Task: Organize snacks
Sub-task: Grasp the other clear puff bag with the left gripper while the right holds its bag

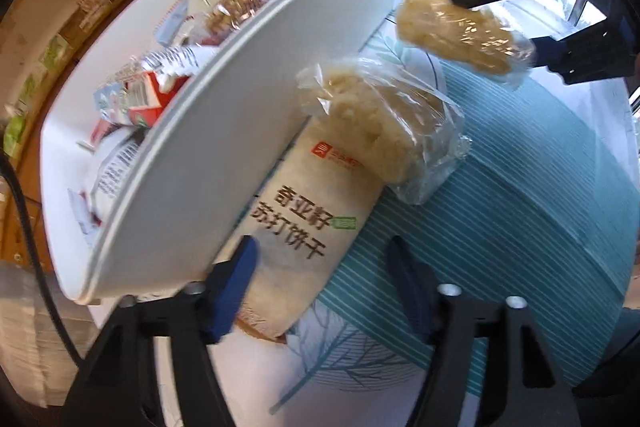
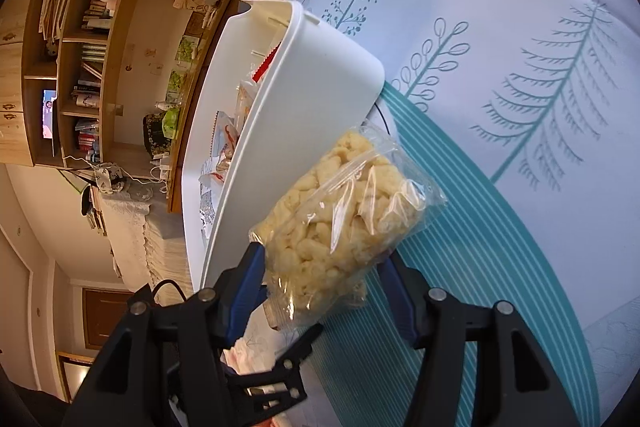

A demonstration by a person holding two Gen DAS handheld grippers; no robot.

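Right now the right gripper [image 2: 320, 263], black with blue pads, has its jaws clamped on a clear plastic bag of pale yellow puffed rice cake [image 2: 340, 219], one blue pad against each side of the bag. Over in the left wrist view that same bag [image 1: 464, 35] hangs clear of the table, pinched between the right gripper's [image 1: 496, 31] black fingers, just to the right of the white plastic storage bin [image 1: 248, 131].

And the left gripper [image 1: 320, 259] points down at a long beige packet of soda crackers with dark printed characters [image 1: 308, 235] lying on the table right against the bin's outer wall. Its jaws straddle the near end of that packet, the left blue pad [image 1: 236, 279] at the packet's edge, the right pad [image 1: 404, 267] standing slightly off it; blur makes it impossible to say whether they actually press on it.

On top of the far end of the cracker packet lies a second clear bag of puffed rice cake [image 1: 384, 131], tilted, also beside the bin.

Inside the bin sit several snacks already: red-and-white wrappers [image 1: 136, 99] and a clear pack of brown biscuits [image 1: 240, 3].

Underneath it all, a white tablecloth with teal tree prints and a teal striped band [image 2: 540, 107].
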